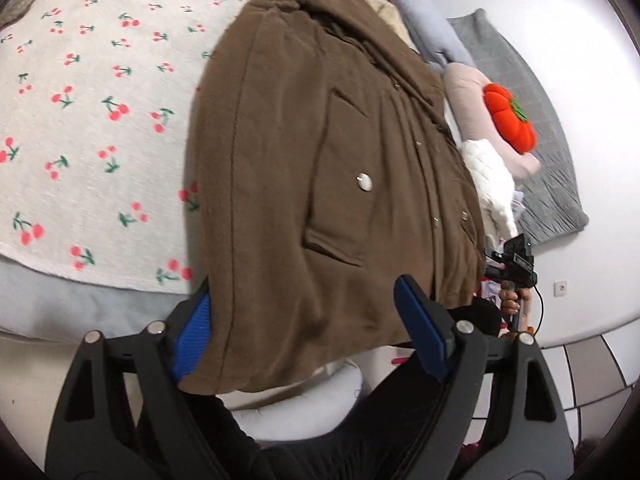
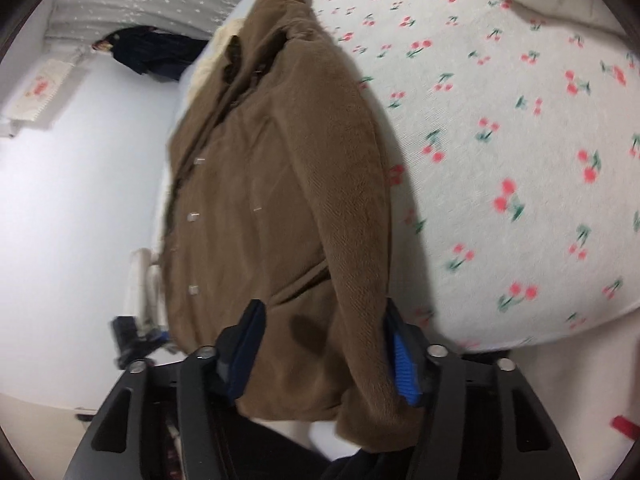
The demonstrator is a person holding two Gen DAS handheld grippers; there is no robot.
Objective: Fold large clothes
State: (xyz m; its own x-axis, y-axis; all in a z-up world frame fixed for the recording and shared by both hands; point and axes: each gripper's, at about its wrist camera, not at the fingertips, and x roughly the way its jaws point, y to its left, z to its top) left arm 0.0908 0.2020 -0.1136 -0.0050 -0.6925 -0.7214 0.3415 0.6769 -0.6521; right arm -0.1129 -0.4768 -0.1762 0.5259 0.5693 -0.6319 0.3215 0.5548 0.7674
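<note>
A brown corduroy jacket [image 1: 320, 140] with pale snap buttons lies front-up on the cherry-print bed cover [image 1: 80, 120], its hem hanging over the near edge. My left gripper [image 1: 304, 292] straddles one hem corner with its jaws wide; one blue pad [image 1: 192, 340] sits under the edge and the other finger lies over the cloth. In the right wrist view, my right gripper [image 2: 324, 308] straddles the other hem corner of the jacket [image 2: 280, 180], where a sleeve is folded in. Its jaws stand narrower, with fabric between the pads and no visible pinch.
Behind the jacket lie an orange pumpkin plush [image 1: 510, 120], a pink pillow [image 1: 464, 92], a white quilted garment [image 1: 492, 184] and a grey quilt [image 1: 548, 152]. A dark coat [image 2: 152, 52] hangs on the far wall. The person's dark-clothed legs [image 1: 360, 432] stand against the bed edge.
</note>
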